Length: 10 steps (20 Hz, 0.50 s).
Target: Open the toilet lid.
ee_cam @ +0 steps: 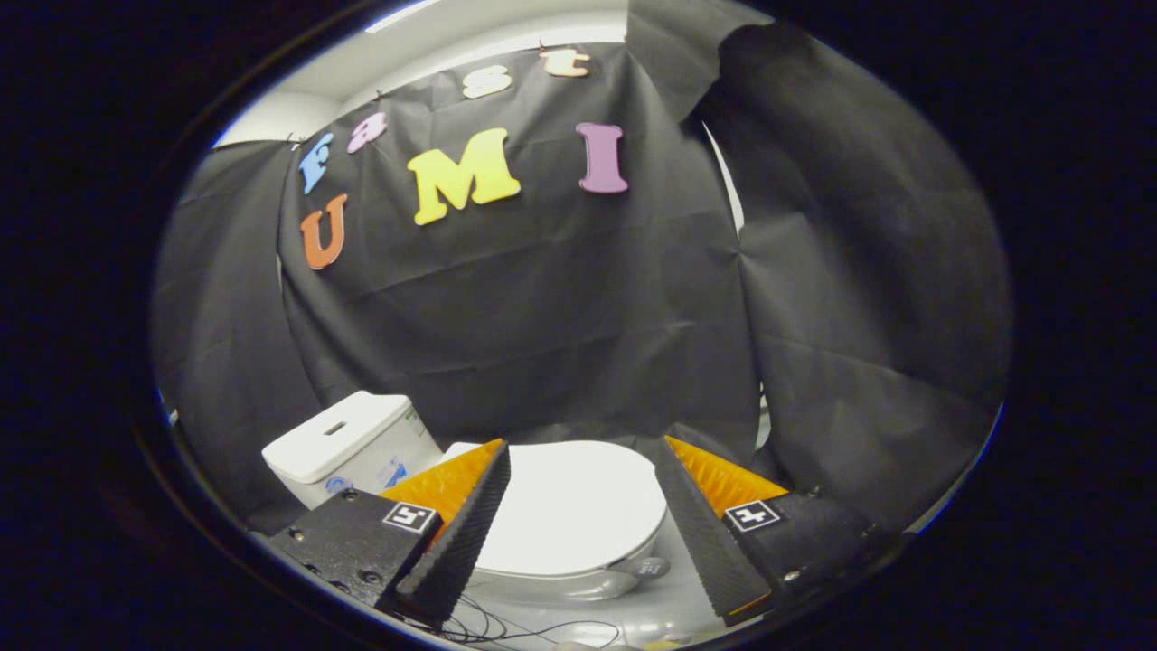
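Note:
A white toilet stands below and ahead of me, its lid (569, 506) lying flat and closed on the bowl. The white tank (348, 443) sits to the lid's left, with a flush button slot on top. My gripper (583, 452) hovers above the toilet with its jaws wide apart and nothing between them. The ridged black fingers (465, 529) with orange backs frame the lid from both sides without touching it. The near rim of the bowl (551, 583) shows just under the lid.
Black cloth walls close in behind the toilet and on both sides. A light floor (651, 615) with thin dark cables (506, 628) lies near the bowl's base, below the fingers.

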Each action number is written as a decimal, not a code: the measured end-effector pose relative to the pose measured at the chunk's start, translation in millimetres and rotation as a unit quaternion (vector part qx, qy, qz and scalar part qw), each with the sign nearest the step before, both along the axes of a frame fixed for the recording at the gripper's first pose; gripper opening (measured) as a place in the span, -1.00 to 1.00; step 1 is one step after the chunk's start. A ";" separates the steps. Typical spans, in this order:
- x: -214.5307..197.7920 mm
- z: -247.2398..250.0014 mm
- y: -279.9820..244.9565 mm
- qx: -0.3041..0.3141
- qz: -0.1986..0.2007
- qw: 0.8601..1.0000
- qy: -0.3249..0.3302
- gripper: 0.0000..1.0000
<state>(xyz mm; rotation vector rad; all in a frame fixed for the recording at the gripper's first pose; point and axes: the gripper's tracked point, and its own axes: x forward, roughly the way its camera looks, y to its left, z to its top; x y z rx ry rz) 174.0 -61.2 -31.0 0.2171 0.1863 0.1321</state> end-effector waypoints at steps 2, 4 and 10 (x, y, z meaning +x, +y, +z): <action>19.3 -28.0 -8.5 0.025 0.002 0.999 0.036 1.00; 34.6 -61.4 -17.0 0.044 0.003 0.996 0.072 1.00; 60.2 -121.6 -36.1 0.116 -0.009 0.983 0.140 0.99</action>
